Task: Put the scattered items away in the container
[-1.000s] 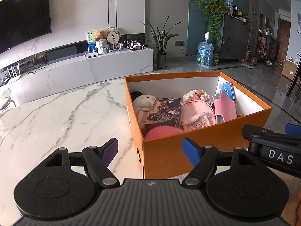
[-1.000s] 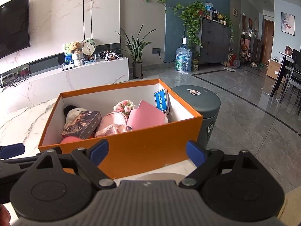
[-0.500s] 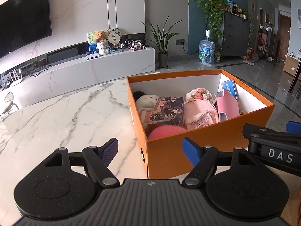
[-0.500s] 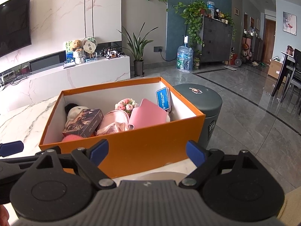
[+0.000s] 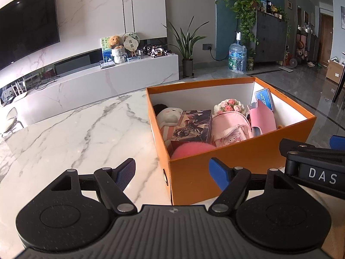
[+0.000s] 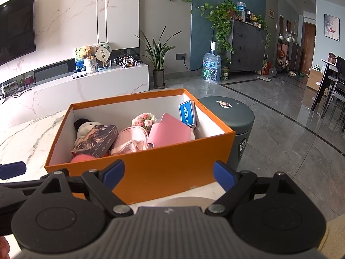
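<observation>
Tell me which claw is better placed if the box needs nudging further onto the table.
Probably the right claw: it is open, facing the box at the end near the table edge. The left claw is also open but straddles the box's near corner.

A marble wall (image 5: 90, 10) held a dark TV (image 5: 25, 21) above a white console (image 5: 97, 79); glossy grey floor tiles (image 6: 291, 118) reflected daylight.

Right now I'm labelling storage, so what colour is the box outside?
Orange box, white inside; the right wrist view shows it best.
</observation>
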